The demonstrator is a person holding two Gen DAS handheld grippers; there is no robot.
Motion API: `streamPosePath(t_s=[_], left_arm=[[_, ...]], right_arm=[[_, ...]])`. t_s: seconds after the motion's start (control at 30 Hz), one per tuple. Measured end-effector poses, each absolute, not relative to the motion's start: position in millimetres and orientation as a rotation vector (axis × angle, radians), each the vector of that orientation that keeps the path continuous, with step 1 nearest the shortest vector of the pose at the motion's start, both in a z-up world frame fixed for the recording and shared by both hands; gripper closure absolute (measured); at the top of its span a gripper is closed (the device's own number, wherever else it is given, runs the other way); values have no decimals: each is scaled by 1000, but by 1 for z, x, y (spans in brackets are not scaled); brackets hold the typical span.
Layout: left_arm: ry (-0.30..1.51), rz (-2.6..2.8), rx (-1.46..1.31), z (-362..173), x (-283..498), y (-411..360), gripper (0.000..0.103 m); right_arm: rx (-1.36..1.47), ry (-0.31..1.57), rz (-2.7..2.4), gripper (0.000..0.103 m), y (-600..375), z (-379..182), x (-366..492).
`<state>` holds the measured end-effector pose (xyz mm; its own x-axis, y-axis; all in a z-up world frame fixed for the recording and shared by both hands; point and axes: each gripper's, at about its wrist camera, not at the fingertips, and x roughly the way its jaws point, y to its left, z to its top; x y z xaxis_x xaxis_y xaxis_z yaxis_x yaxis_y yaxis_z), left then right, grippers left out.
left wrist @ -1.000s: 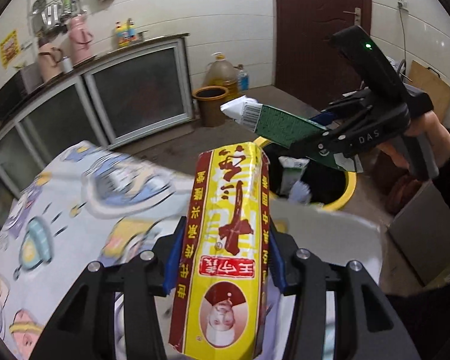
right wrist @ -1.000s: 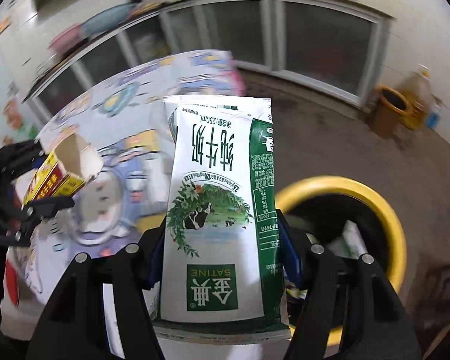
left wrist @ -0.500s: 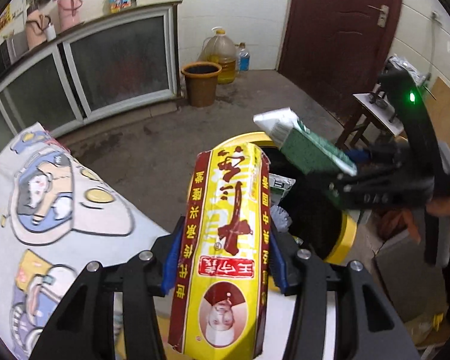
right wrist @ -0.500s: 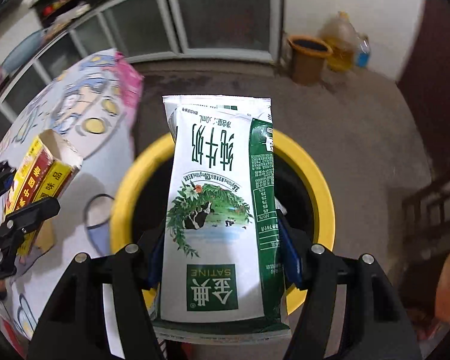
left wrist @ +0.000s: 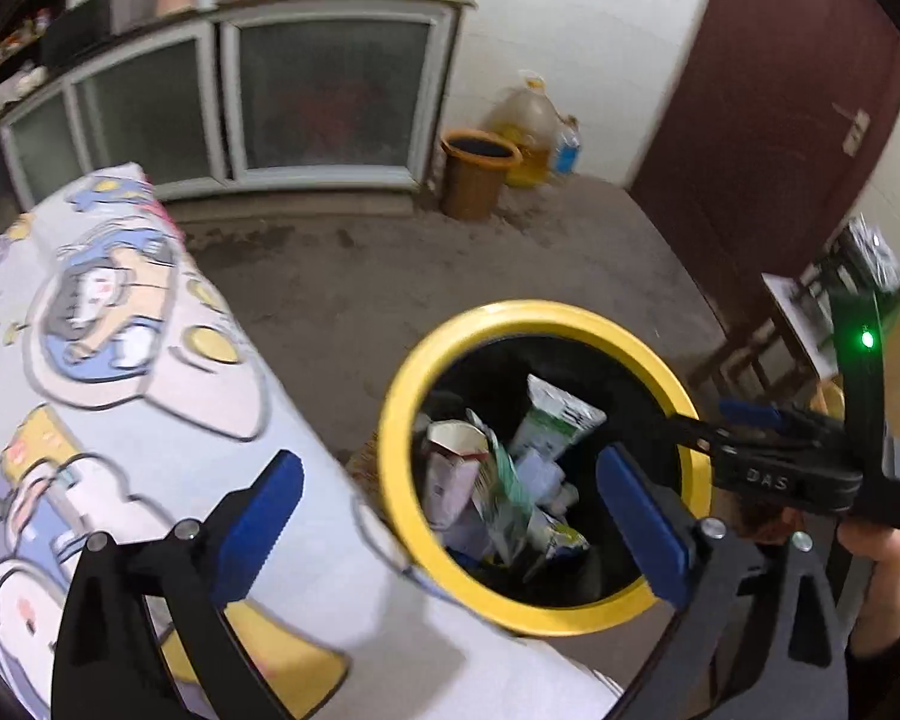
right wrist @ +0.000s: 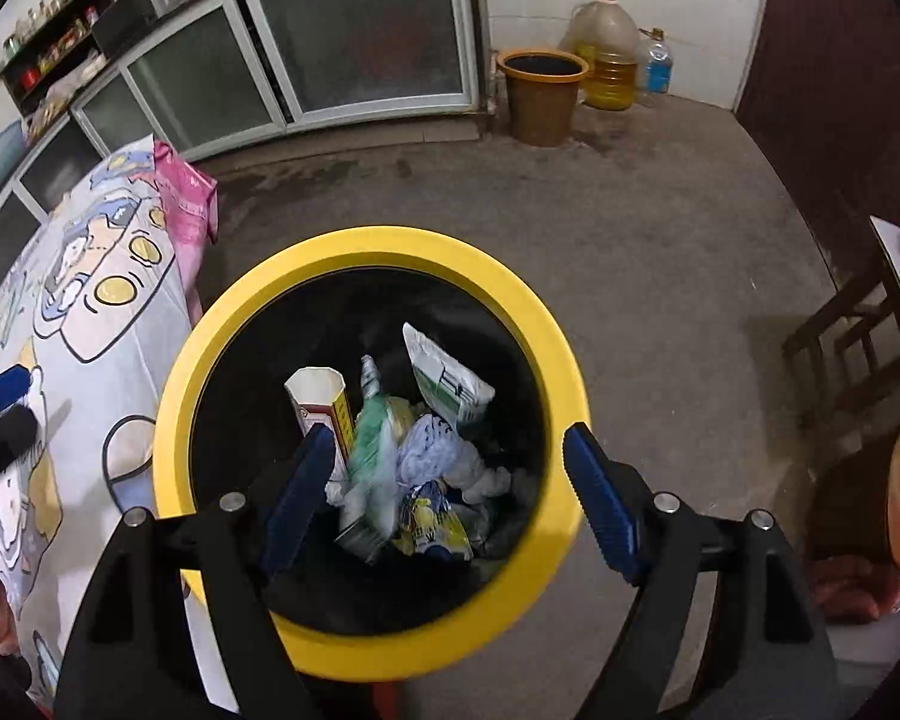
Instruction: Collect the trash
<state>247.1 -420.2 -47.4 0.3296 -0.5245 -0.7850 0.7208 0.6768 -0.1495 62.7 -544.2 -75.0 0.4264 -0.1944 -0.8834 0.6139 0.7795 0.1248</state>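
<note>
Both grippers hang over the yellow-rimmed bin (right wrist: 561,354), left gripper (left wrist: 450,516) and right gripper (right wrist: 450,492) jaws opening with nothing between them; the yellow carton (right wrist: 324,408) and green milk pouch (right wrist: 372,450) lie in the bin among other trash. Risk: bin sits touching the cartoon tablecloth (left wrist: 120,360), so a low swing could snag the cloth or knock the rim. Concrete floor (right wrist: 630,240), glass-door cabinet (right wrist: 360,30), brown bucket (right wrist: 540,96), oil jug (right wrist: 609,48).

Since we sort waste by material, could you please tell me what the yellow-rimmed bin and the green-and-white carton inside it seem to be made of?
The bin looks like moulded plastic: a smooth, evenly yellow matte rim over a black inside. The carton seems coated paperboard, with a printed glossy face and creased, folded edges; a foil lining cannot be told.
</note>
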Motion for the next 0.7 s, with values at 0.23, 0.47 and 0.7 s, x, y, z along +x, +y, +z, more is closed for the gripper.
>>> streamPosePath(t_s=[0.23,0.47,0.7], left_arm=[[735,-694,250,-17,219,-351,8],[507,-556,150,30,169,-247,8],[282,-421,103,59,98,-149,8]], right_arm=[[434,846,-643,10,-531,-42,25],[313,555,-720,8,-470,17,-7],[122,321,-631,8,-348,72,-35]])
